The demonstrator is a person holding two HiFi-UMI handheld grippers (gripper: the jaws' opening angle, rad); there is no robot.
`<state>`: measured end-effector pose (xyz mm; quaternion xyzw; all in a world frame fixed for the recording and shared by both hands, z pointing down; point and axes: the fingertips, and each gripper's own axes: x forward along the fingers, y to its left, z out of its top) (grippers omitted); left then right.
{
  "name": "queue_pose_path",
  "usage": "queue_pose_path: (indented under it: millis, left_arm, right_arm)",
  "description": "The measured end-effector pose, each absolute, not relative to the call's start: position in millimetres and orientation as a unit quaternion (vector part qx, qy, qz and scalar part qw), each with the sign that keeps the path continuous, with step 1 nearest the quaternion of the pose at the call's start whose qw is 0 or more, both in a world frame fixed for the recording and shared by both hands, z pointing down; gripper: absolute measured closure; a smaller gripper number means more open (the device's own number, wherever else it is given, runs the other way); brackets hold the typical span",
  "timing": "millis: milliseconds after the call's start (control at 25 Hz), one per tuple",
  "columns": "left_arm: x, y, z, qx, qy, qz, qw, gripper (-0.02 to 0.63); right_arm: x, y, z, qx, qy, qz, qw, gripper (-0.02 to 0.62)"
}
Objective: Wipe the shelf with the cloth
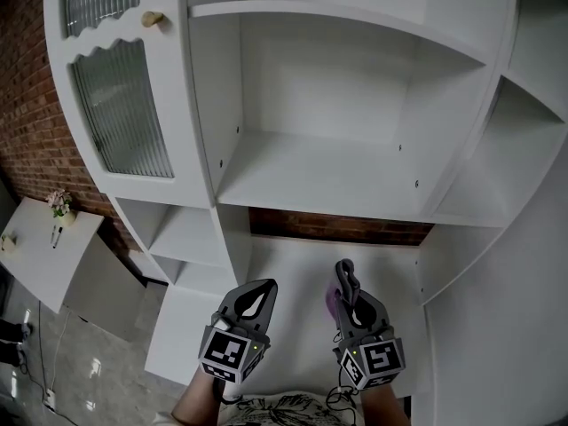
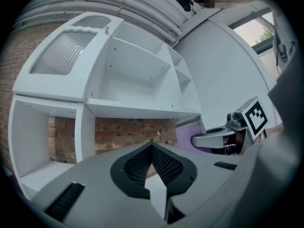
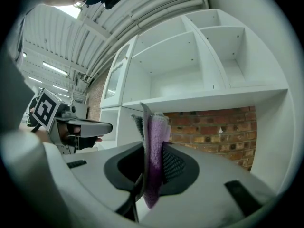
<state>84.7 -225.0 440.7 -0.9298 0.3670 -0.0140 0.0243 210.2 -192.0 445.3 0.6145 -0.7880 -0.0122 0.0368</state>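
Right gripper [image 3: 151, 127] pinches a folded, fuzzy purple cloth [image 3: 155, 160]. Left gripper [image 2: 152, 148] jaws together, empty. Smooth white shelf [image 1: 311, 180] ahead.

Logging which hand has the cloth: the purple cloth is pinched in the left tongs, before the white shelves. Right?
No: the cloth is pinched in the right tongs, as the right gripper view shows; the left tongs are shut, empty. It is before the white shelves.
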Motion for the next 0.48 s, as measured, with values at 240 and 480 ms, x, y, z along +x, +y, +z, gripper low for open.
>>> queue_pose_path:
  millis: [240, 480]
  left_arm:
    - [77.0, -230.3, 444.0, -0.930, 0.368, -0.011, 0.018, 0.591]
    - [78.6, -231.8, 437.9, -0.932, 0.363, 0.000, 0.025, 0.591]
  right_arm:
    - [204.8, -194.7, 451.1, 0.612, -0.790, -0.010, 0.044, 0.526]
    - [200.6, -196.5, 455.1, 0.608, -0.793, -0.008, 0.042, 0.526]
